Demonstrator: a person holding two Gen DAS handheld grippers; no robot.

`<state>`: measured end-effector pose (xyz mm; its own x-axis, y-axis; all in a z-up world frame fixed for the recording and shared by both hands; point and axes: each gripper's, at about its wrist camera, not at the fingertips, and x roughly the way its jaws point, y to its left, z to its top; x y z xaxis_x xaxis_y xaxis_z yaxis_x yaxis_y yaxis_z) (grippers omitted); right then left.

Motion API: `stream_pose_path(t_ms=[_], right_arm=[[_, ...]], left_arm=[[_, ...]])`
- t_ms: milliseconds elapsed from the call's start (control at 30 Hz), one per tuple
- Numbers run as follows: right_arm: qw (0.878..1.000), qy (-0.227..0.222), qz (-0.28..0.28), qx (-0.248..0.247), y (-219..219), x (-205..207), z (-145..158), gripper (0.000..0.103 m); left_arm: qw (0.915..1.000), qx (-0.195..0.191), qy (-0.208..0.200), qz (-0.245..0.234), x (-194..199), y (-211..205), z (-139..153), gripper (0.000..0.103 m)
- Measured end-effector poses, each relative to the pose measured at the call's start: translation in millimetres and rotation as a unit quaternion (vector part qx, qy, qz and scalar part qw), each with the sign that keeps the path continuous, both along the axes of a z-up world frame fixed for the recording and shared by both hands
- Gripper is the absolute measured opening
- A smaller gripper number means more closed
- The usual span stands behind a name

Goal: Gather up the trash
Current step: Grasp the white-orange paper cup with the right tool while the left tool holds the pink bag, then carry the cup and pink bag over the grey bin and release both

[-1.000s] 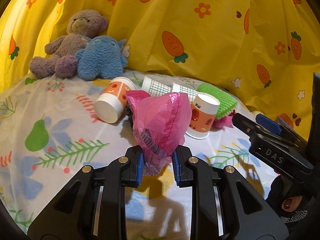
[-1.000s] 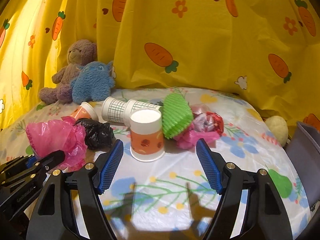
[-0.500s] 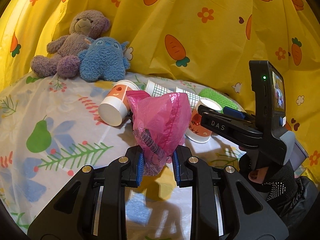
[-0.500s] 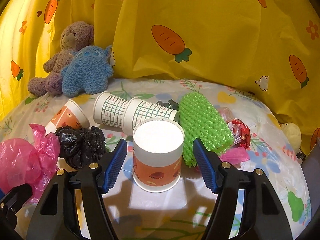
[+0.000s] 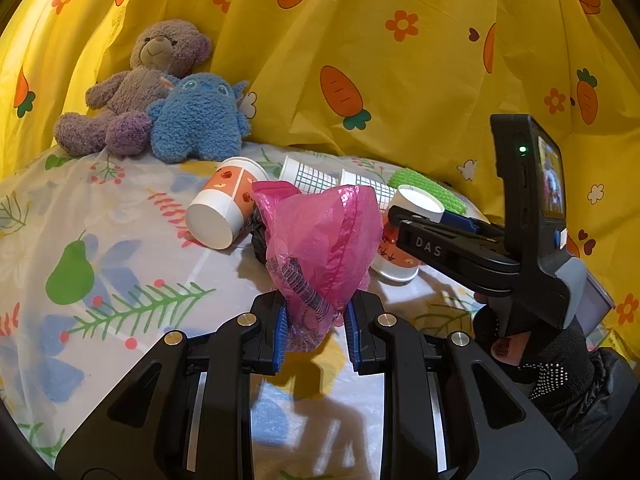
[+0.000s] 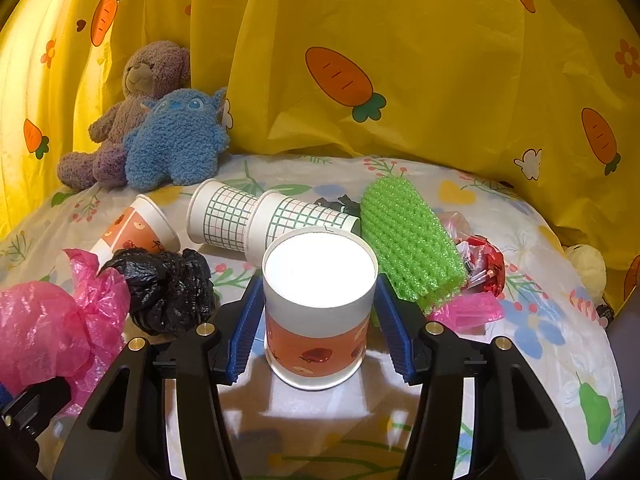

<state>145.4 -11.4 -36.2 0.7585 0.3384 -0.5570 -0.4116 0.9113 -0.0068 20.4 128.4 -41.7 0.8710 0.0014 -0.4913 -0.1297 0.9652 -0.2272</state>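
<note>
An orange paper cup (image 6: 318, 312) stands upside down on the patterned tablecloth (image 6: 532, 344), right between the fingers of the right gripper (image 6: 316, 324). Its jaws have just been closing around the cup; the blue pads (image 6: 244, 326) sit close against its sides, and I cannot tell whether they press on it or stand just off it.

The left gripper (image 5: 316, 328) is closed narrowly on a pink plastic bag (image 5: 324, 248), which bulges upward from between its pads. In the right wrist view that pink bag shows at the left edge, with a crumpled black bag (image 6: 164, 288) just beside it.

Behind the upturned cup lie two white cups with a green grid (image 6: 260, 220), on their sides and touching each other. A second orange cup (image 6: 132, 232) lies on its side to their left, touching the black bag. To the right of the upturned cup rests a green foam net (image 6: 408, 240), with a red shiny wrapper (image 6: 482, 264) and a pink scrap (image 6: 468, 304) beside it.

At the back left a brown teddy bear (image 6: 136, 100) and a blue plush toy (image 6: 176, 140) lean against a yellow curtain with carrots (image 6: 400, 60). In the left wrist view a gloved hand (image 5: 548, 360) holds the right gripper's handle
</note>
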Motion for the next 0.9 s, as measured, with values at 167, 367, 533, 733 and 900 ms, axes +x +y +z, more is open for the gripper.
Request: stream_pose_path(t_ms=[167, 367, 533, 733, 900], right_arm=[[0.999, -0.037, 0.012, 0.029, -25, -39, 18, 0.055], [0.997, -0.055, 0.007, 0.054, -59, -77, 24, 0.055], [0.997, -0.06, -0.011, 0.057, -89, -93, 24, 0.055], [0.996, -0.06, -0.033, 0.061, -121, -106, 23, 0.055], [0.995, -0.057, -0.049, 0.068, -143, -114, 21, 0.055]], left_arm=[[0.9999, -0.002, -0.01, 0.001, -7, 2, 4, 0.023], [0.9997, -0.005, -0.018, -0.012, -13, -8, 10, 0.023], [0.9991, 0.004, -0.022, -0.036, -14, -27, 13, 0.023], [0.997, 0.001, -0.022, -0.074, -11, -54, 12, 0.023], [0.9942, 0.0, -0.02, -0.106, -7, -76, 11, 0.023]])
